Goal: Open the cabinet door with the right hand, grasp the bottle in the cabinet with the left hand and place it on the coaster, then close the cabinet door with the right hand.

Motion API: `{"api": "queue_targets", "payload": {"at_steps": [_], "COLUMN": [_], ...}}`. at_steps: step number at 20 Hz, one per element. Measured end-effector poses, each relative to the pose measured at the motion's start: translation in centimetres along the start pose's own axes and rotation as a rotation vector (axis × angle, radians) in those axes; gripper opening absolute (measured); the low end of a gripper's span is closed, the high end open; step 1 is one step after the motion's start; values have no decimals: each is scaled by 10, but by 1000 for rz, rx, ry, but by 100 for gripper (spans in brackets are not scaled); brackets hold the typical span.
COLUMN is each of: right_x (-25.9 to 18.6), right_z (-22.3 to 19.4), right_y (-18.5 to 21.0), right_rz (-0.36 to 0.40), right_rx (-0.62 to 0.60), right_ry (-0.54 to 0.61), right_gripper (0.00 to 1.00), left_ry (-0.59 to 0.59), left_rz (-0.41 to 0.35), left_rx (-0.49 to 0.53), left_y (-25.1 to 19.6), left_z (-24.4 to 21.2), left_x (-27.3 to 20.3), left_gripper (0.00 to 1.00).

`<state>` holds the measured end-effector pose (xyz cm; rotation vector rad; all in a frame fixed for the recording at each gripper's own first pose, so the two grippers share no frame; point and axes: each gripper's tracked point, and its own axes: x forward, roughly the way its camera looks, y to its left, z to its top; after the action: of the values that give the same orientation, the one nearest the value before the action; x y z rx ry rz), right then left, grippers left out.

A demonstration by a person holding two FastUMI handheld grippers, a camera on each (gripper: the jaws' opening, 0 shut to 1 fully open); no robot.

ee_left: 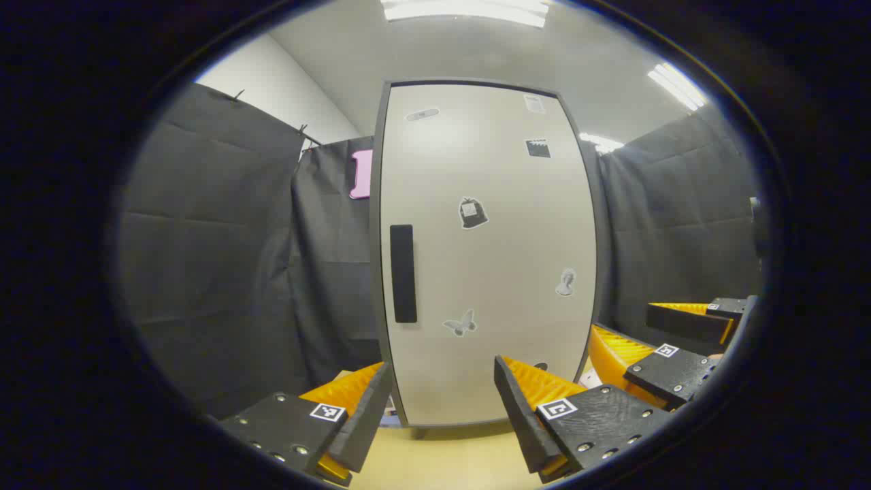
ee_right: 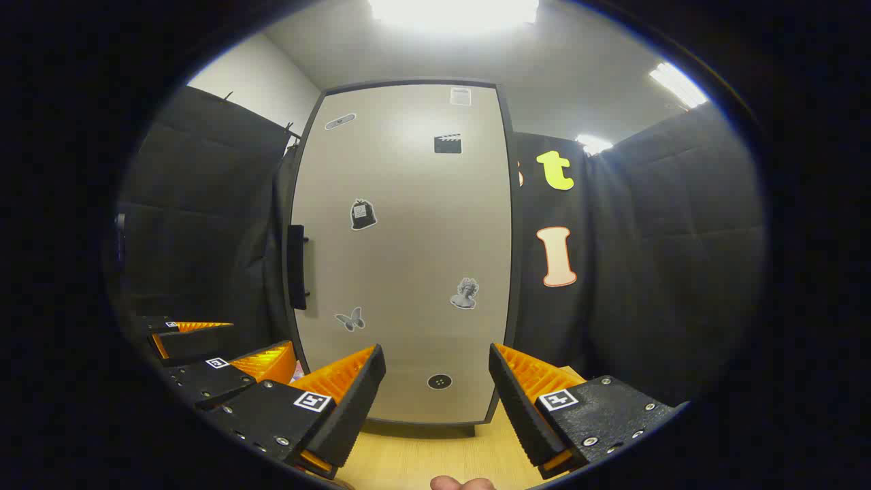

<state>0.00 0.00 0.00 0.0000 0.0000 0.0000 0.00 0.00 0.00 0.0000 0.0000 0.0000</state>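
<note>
While the cabinet door (ee_right: 408,252) stands shut ahead of both tools, I hold the right hand-held gripper (ee_right: 435,388) with its jaws spread wide and empty, low in front of the door's lower half. The dark vertical handle (ee_right: 297,267) sits on the door's edge up and to the left of this gripper's fingers, well clear of them. The left hand-held gripper (ee_left: 442,401) is likewise open and holding nothing, waiting just beside the right one over the pale wooden surface (ee_right: 422,463).

The bottle is presumably behind the closed door; I can't see it, and I can't make out the coaster with any certainty either.

To do this step well, I judge I should raise the right gripper and shift it left until the handle lies between the two fingers, approaching square to the door so both pads meet the bar evenly. Then I'd close firmly and pull along an arc around the hinge side, which looks to be the far right edge. I'd keep the left gripper back, out of the door's swing.
</note>
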Motion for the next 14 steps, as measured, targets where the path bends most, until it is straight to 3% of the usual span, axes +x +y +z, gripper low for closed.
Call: {"api": "queue_targets", "payload": {"at_steps": [1, 14], "right_x": [1, 0], "right_z": [1, 7], "right_y": [0, 7], "right_rz": [0, 9], "right_rx": [1, 0], "right_ry": [-1, -8], "right_gripper": [95, 95], "left_ry": [-7, -37], "left_rz": [0, 2], "left_rx": [-1, 4], "left_y": [2, 13], "left_z": [1, 11], "left_x": [0, 5], "left_gripper": [87, 87]}}
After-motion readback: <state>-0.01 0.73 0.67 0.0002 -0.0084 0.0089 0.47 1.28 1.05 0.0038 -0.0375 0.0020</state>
